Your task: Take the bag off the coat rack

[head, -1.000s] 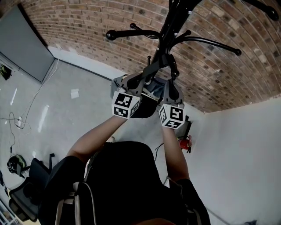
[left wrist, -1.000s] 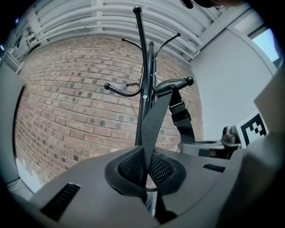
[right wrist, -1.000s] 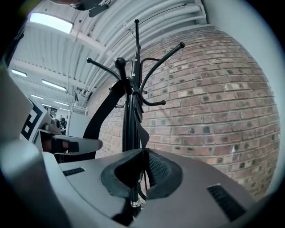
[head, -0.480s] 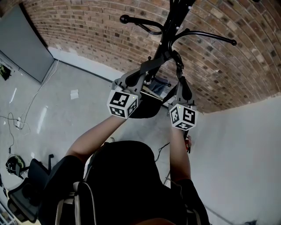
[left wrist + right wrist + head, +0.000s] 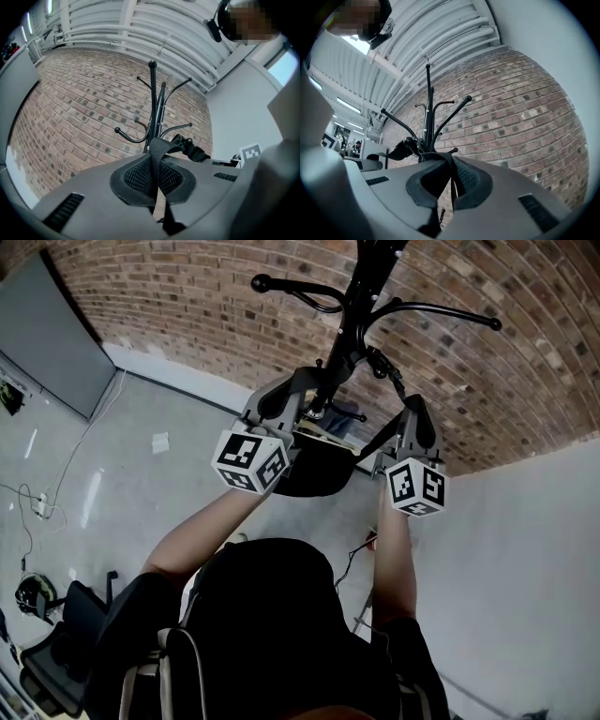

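A black coat rack (image 5: 361, 296) rises against the brick wall, its curved hooks spread out at the top. A dark bag (image 5: 314, 474) hangs below it between my two grippers. The left gripper (image 5: 298, 390) is shut on a black webbing strap (image 5: 157, 157) of the bag, close to the rack's pole (image 5: 153, 112). Out to the right, the right gripper (image 5: 418, 418) is shut on another length of strap (image 5: 449, 171), which runs down-left to the bag. In the right gripper view the rack (image 5: 427, 108) stands just behind the pinched strap.
A brick wall (image 5: 187, 324) stands behind the rack and a white wall (image 5: 525, 568) is on the right. A grey panel (image 5: 47, 329) leans at the left. On the floor lie a paper sheet (image 5: 159, 440) and cables (image 5: 37, 502). A dark chair (image 5: 56, 652) stands at the lower left.
The right gripper has swung out to the right, away from the left one, pulling its strap taut. The left gripper has drifted slightly left, and the bag shows wider between them.
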{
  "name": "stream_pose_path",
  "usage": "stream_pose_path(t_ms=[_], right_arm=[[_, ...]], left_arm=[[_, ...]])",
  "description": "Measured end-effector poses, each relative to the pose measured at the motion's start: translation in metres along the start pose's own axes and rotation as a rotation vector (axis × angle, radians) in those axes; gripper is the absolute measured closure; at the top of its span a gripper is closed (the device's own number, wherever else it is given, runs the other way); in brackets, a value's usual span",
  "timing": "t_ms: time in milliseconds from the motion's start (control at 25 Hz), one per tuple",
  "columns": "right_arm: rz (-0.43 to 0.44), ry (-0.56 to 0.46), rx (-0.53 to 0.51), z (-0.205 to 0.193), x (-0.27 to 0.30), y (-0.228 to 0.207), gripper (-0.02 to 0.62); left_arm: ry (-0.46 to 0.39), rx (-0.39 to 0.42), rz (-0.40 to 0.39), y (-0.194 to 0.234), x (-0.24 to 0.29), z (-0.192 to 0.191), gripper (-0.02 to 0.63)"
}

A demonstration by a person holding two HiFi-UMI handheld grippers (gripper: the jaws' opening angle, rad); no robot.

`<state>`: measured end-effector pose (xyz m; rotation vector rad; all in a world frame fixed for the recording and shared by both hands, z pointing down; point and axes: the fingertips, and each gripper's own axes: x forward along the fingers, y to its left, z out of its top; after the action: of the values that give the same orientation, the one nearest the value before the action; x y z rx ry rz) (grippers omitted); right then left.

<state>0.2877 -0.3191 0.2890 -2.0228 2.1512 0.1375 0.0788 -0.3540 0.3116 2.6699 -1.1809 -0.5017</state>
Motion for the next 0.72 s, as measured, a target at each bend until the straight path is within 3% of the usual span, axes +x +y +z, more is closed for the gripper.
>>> stream_pose_path(t_ms=[400,720], right_arm=[[0.034,-0.113,0.075,0.043,-0.017,0.013,0.575],[0.046,-0.159,0.026,0.060,-0.040,0.030,0.575]], left_arm=[[-0.082,-0.061,-0.027,-0.016,-0.021,0.026,0.587],[-0.107,-0.053,0.011,-0.009,-0.037,0.036,0.587]])
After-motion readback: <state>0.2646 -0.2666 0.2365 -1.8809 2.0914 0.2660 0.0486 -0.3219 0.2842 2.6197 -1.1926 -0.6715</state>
